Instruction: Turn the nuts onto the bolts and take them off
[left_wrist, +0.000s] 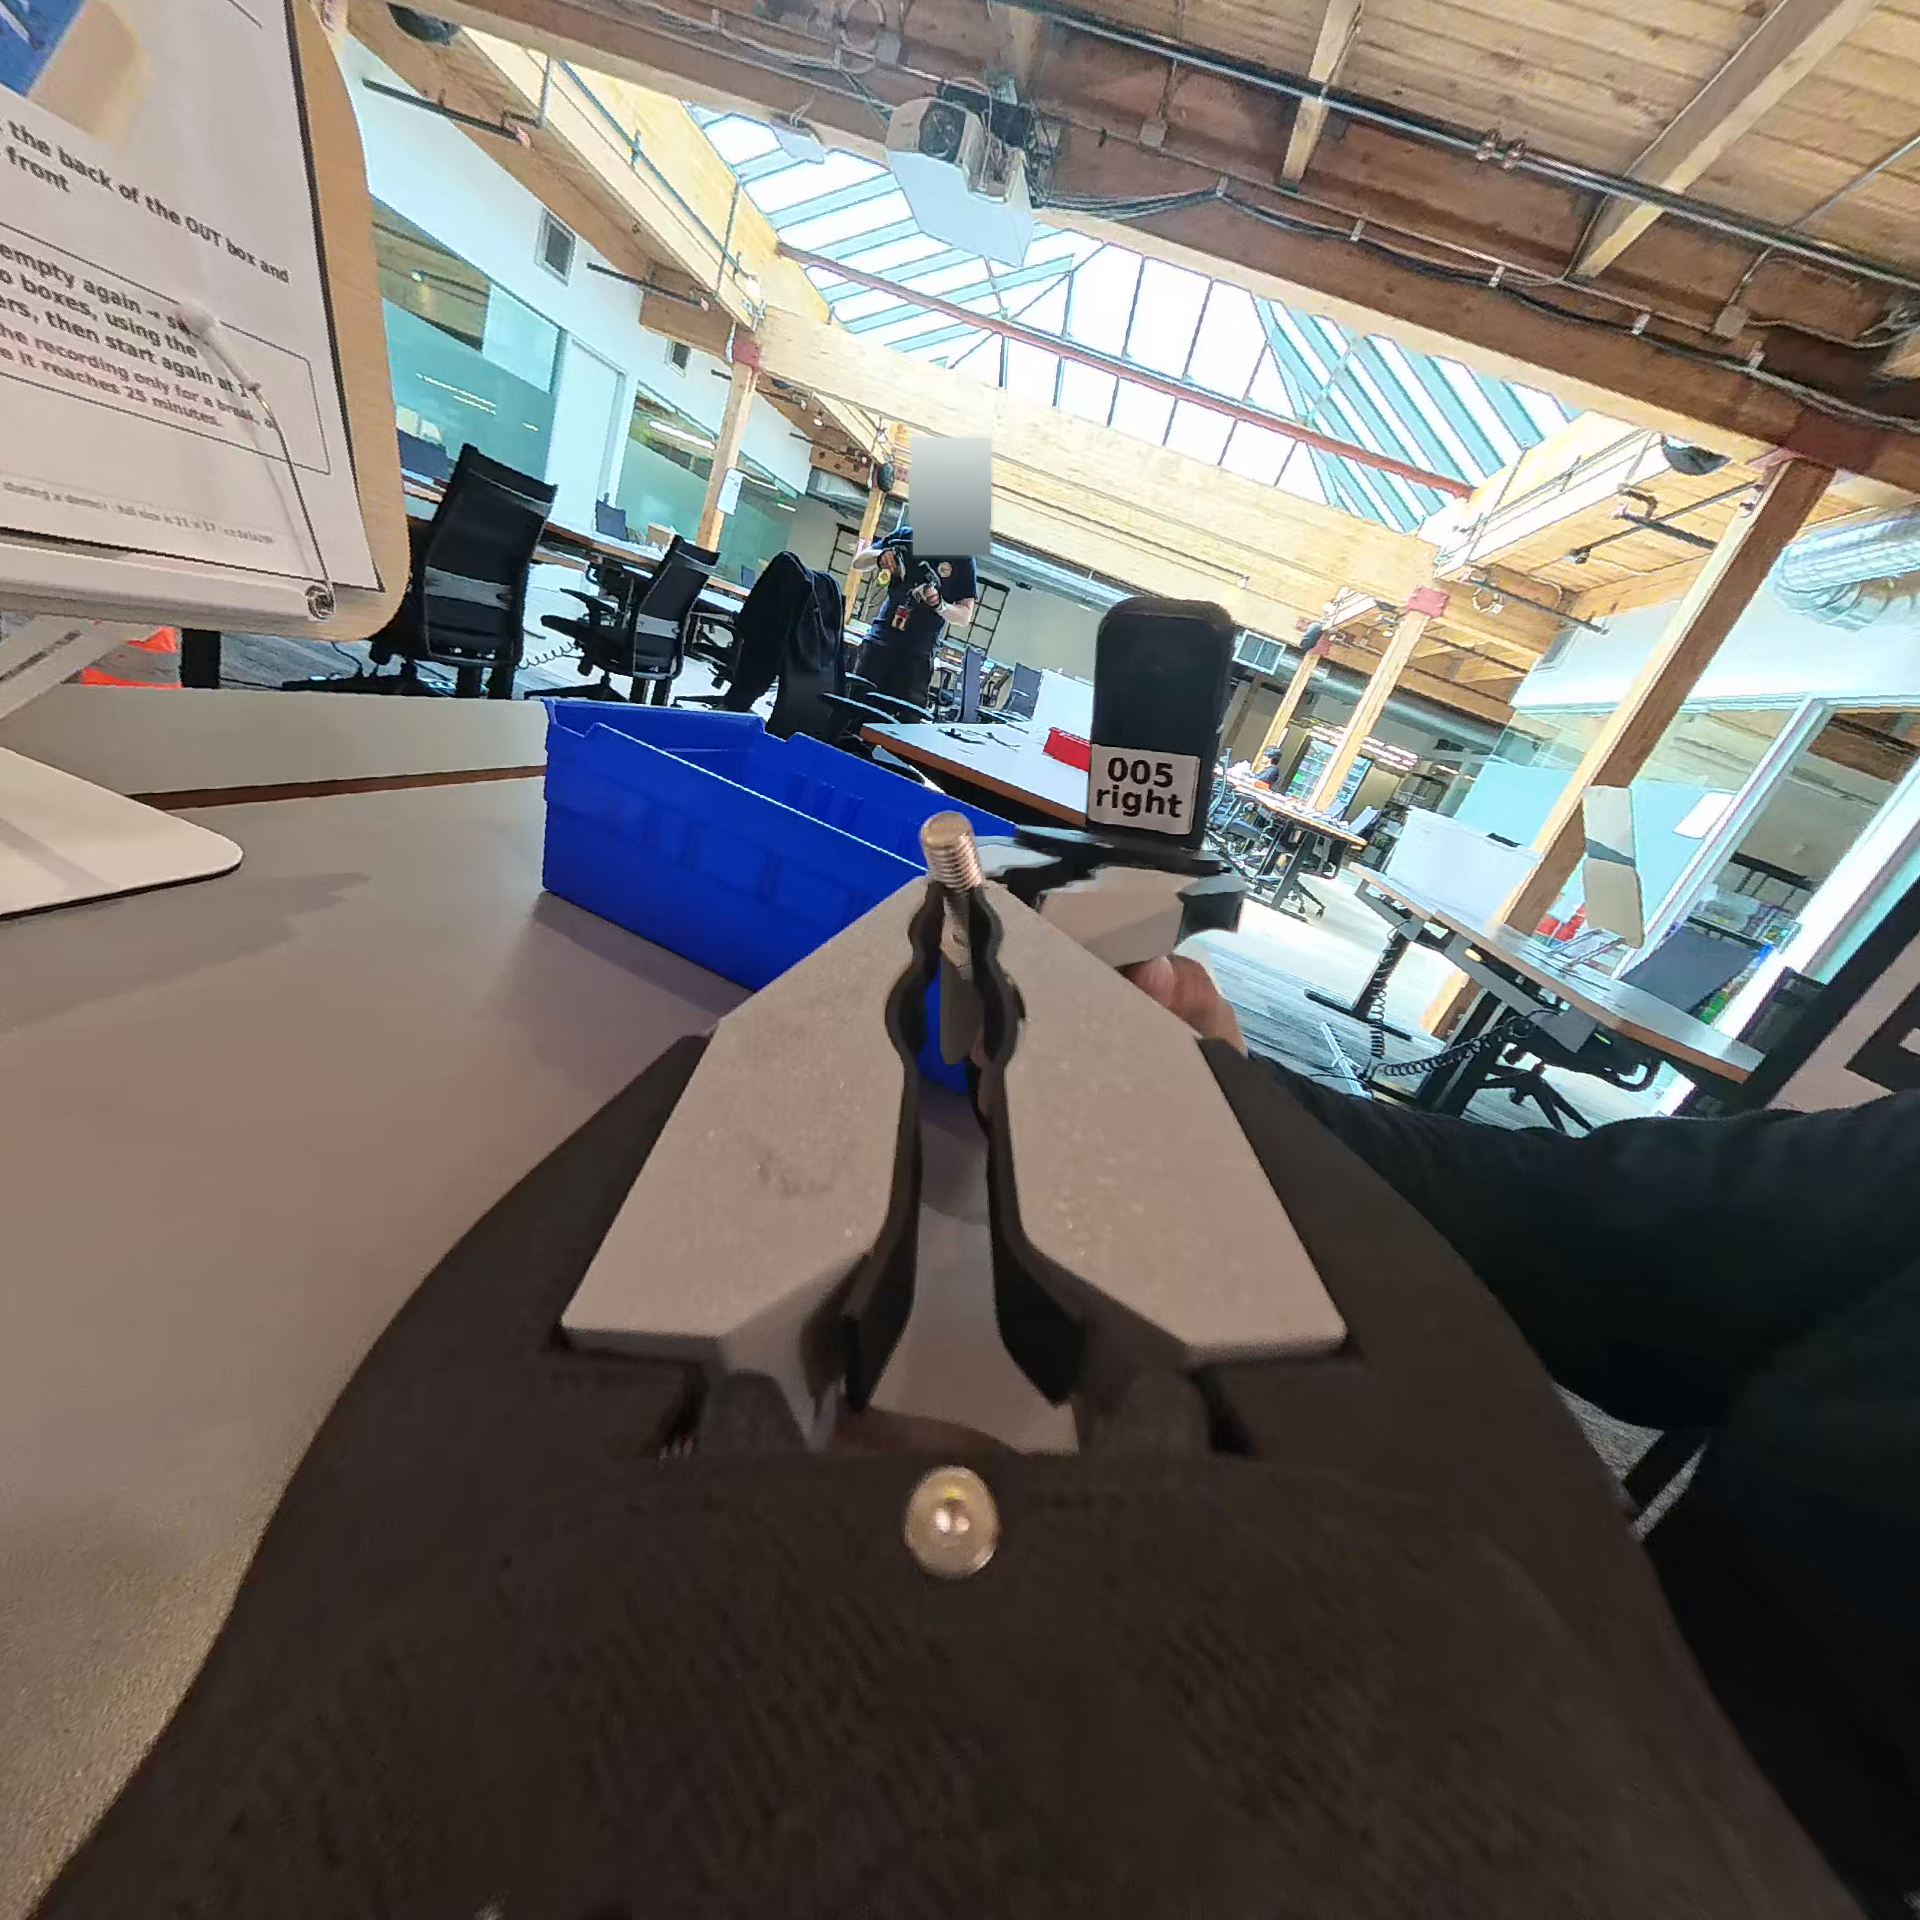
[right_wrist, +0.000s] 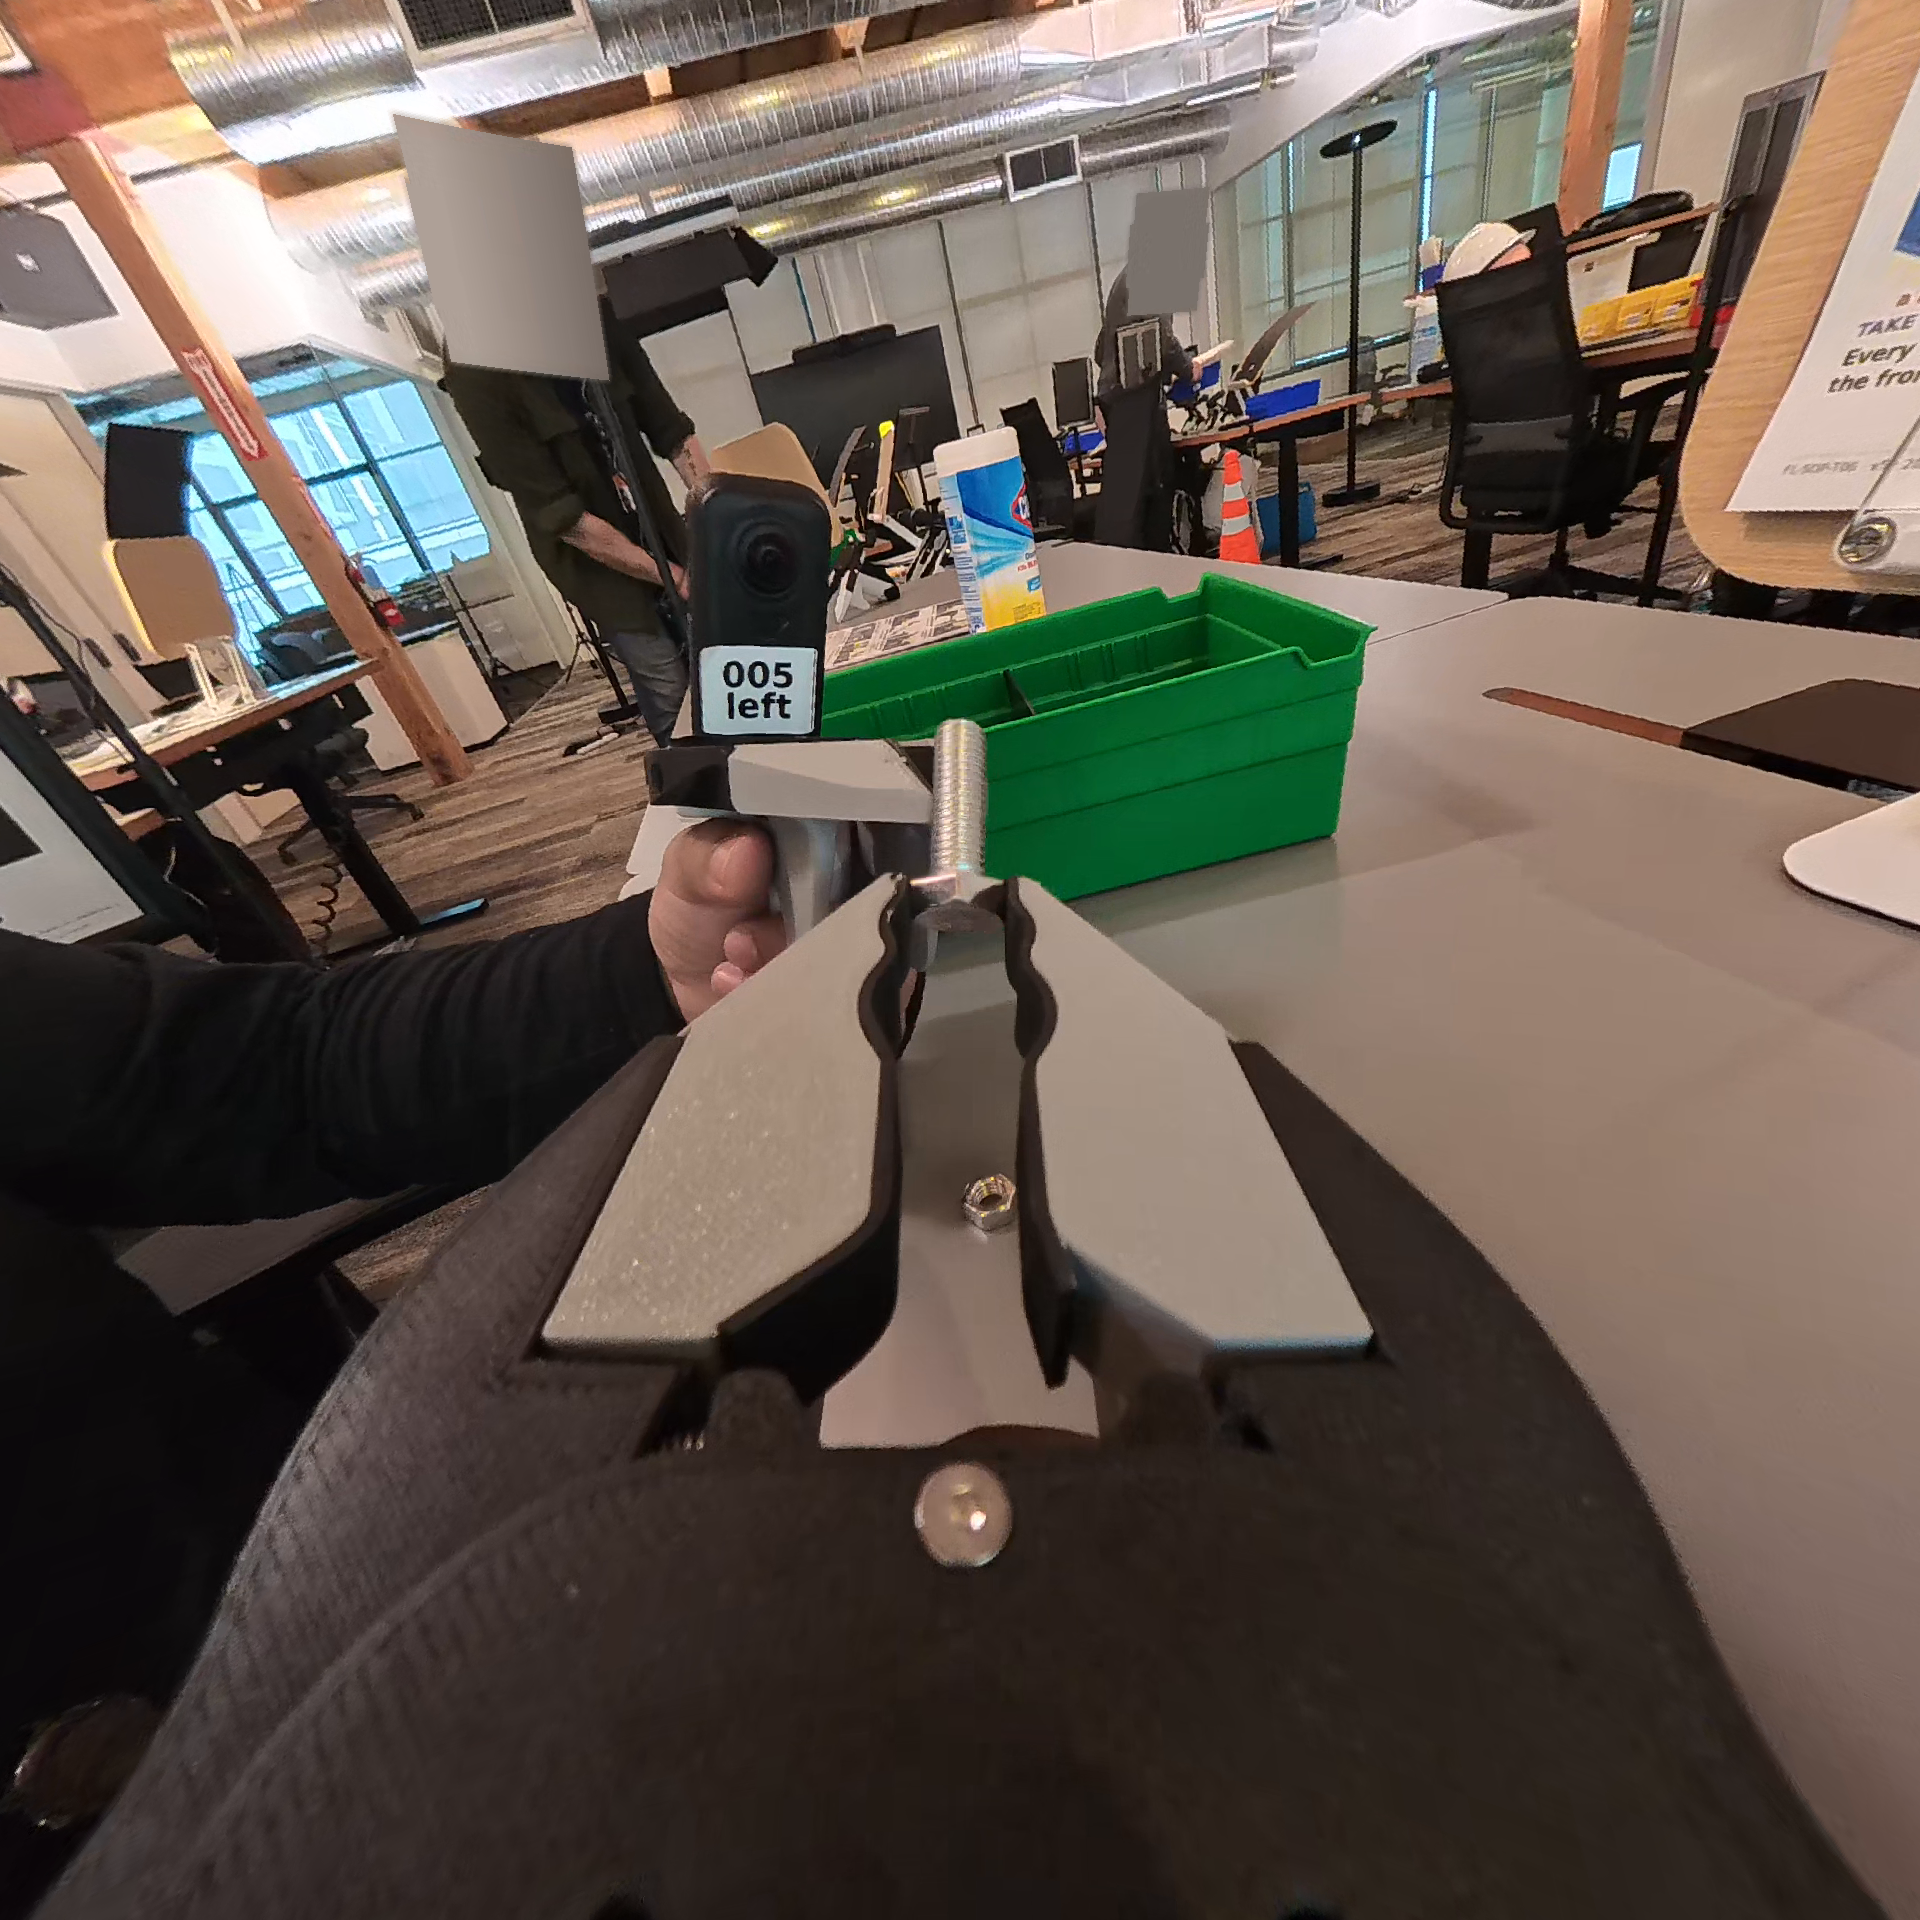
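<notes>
A silver bolt (right_wrist: 958, 790) stands upright above the grey table (right_wrist: 1455, 1039), threaded end up. My left gripper (left_wrist: 951, 920) is shut on its shank; the threaded tip (left_wrist: 949, 844) pokes out above the fingers. In the right wrist view the left gripper (right_wrist: 914, 781) comes in from the left. My right gripper (right_wrist: 954, 906) is closed around the bolt's hex head (right_wrist: 951, 920) from below. It shows in the left wrist view (left_wrist: 1039, 873) just right of the bolt. A loose hex nut (right_wrist: 987, 1205) lies on the table beneath the right fingers.
A blue bin (left_wrist: 707, 842) stands on the table behind the bolt in the left wrist view. A green divided bin (right_wrist: 1164, 769) stands behind it in the right wrist view, with a wipes canister (right_wrist: 987, 530) farther back. A white stand base (left_wrist: 94, 831) and a paper sign (left_wrist: 156, 291) are at the left. The tips of both grippers are at nearly the same place.
</notes>
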